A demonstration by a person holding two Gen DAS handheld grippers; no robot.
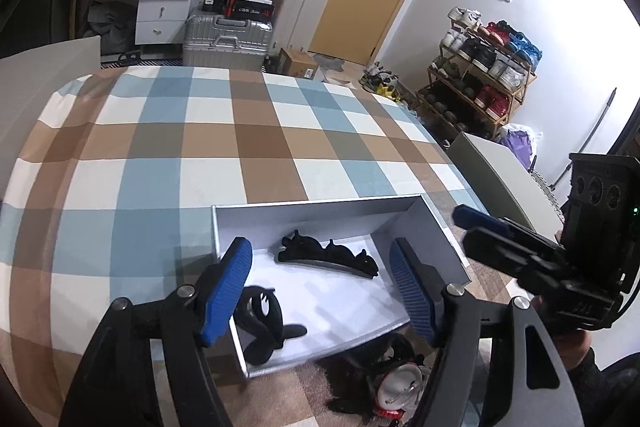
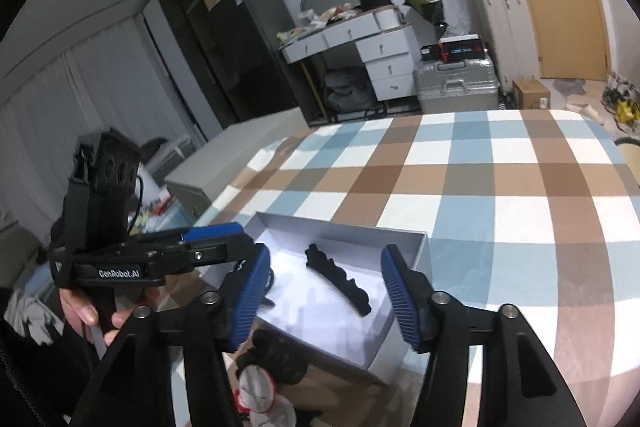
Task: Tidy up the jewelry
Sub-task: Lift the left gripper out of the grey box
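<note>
A white open box (image 1: 316, 207) (image 2: 424, 251) sits on the checked tablecloth near the front edge. Inside lies a long black hair clip (image 1: 328, 255) (image 2: 338, 279) and a black claw clip (image 1: 266, 325) at the box's near left. A pile of hair accessories with a white and red piece (image 1: 394, 383) (image 2: 260, 387) lies in front of the box. My left gripper (image 1: 322, 297) is open and empty above the box. My right gripper (image 2: 326, 301) is open and empty over the box; it shows at the right of the left wrist view (image 1: 480, 227).
The checked tablecloth (image 1: 200, 147) (image 2: 500, 187) covers the table beyond the box. A grey-white cabinet (image 1: 500, 171) stands at the table's right side, another one (image 2: 224, 163) at its left. Suitcases, a white dresser and a shoe rack stand further back.
</note>
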